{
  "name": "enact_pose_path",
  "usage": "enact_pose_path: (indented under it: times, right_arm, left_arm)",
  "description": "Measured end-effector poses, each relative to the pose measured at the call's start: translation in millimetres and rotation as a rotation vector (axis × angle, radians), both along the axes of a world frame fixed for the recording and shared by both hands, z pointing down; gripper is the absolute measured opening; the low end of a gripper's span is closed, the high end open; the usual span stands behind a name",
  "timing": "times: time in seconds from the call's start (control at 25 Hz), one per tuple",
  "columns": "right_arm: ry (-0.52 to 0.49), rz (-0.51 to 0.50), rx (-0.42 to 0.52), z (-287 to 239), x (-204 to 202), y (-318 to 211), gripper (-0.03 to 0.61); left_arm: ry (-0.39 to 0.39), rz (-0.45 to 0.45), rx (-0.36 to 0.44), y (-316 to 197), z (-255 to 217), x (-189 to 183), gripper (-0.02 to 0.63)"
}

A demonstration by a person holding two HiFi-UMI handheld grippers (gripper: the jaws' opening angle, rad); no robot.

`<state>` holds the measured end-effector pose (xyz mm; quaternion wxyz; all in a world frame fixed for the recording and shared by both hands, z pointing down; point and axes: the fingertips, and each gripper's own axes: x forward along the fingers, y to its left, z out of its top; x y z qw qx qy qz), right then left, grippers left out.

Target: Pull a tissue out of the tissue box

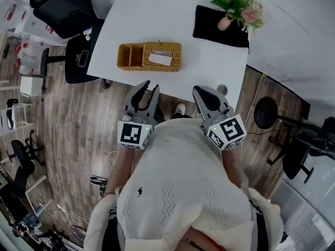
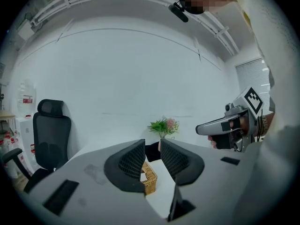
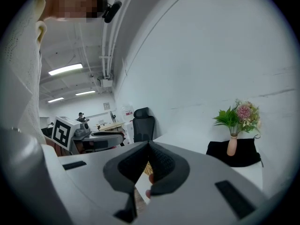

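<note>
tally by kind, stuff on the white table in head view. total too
Wicker tissue box: 1
Tissue sticking out of it: 1
Black cloth: 1
Vase of flowers, standing on the cloth: 1
Total: 4

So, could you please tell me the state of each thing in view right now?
Left gripper: open, empty.
Right gripper: shut, empty.
Tissue box: upright, untouched.
Tissue: sticking out of the box top, not yet pulled.
Vase: upright, holding flowers.
</note>
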<state>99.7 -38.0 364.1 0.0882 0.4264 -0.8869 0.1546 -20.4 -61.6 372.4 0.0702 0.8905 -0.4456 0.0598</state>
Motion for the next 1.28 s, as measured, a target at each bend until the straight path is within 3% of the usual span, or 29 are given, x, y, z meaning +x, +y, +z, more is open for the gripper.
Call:
enact_pose_path:
  times: [0.36, 1.28]
  right_arm:
    - [0.037, 0.106, -0.023, 4, -18, -16, 0.002]
    - [0.066, 0.446, -0.084, 21, -38, -41, 0.002]
  left_arm:
    - [-0.069, 0.139, -0.045, -35, 31, -11, 0.103]
    - [-0.493, 0.644, -0.097, -93, 163, -20, 0.104]
